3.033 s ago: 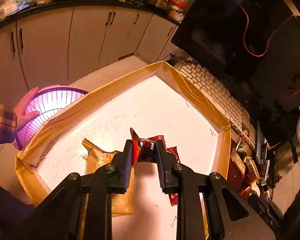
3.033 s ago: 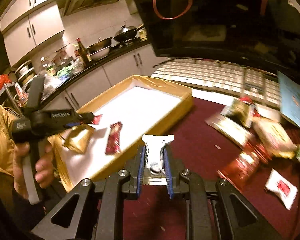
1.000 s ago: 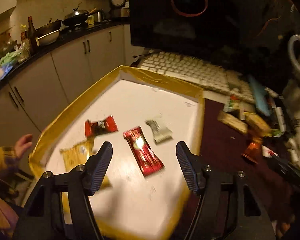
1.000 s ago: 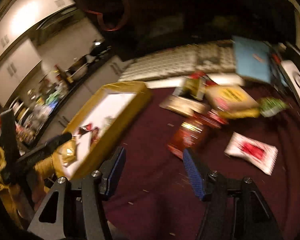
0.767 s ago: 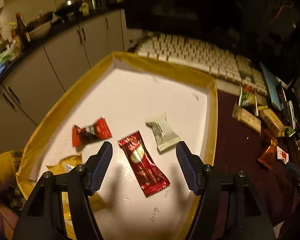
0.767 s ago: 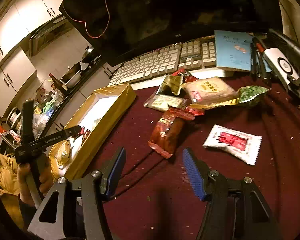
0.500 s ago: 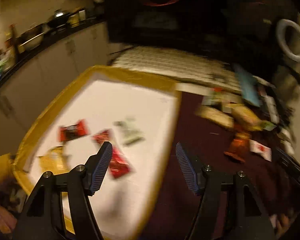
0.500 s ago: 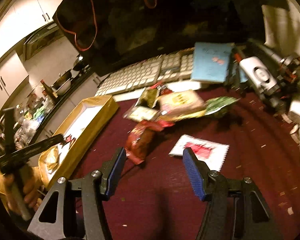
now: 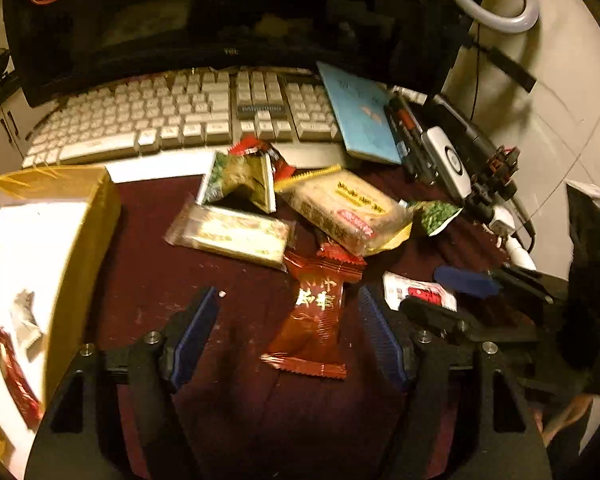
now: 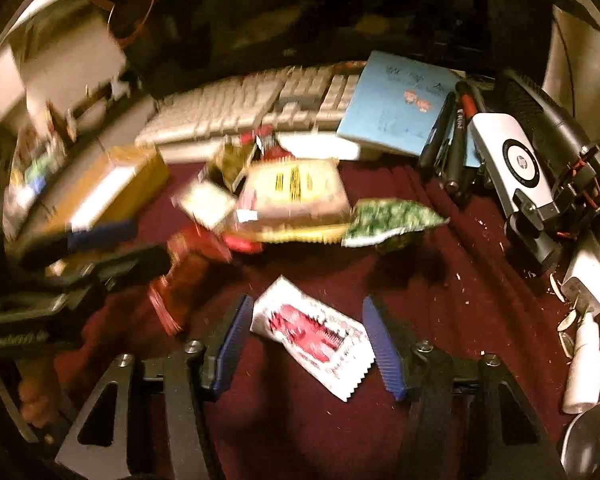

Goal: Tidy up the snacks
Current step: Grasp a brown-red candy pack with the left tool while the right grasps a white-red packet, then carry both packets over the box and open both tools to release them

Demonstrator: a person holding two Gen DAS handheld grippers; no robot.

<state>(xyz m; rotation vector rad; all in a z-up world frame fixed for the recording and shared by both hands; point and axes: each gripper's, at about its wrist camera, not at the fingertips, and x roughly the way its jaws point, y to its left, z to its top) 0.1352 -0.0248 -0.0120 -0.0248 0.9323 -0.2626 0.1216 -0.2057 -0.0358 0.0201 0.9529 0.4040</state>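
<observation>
On the maroon mat lies a red-brown snack packet (image 9: 312, 320), set between the jaws of my left gripper (image 9: 288, 300). Those jaws are opening and the pads stand clear of the packet. A white packet with red print (image 10: 312, 336) lies flat between the blue pads of my right gripper (image 10: 308, 306). Its jaws are closing and sit close beside the packet's ends without squeezing it. At the left is the yellow-walled box (image 9: 84, 216), holding a red bar (image 9: 14, 372) and a white packet (image 9: 26, 318).
Behind the grippers is a heap of snacks: a big yellow-labelled pack (image 9: 340, 208), a long clear pack (image 9: 232, 232) and a green packet (image 9: 436, 216). Farther back are a keyboard (image 9: 160, 116) and a blue booklet (image 9: 356, 116). Pens and devices (image 10: 516, 160) crowd the right.
My left gripper swung right, from over the box to over the mat, and now straddles the red-brown packet. My right gripper came down around the white packet and its jaws narrowed.
</observation>
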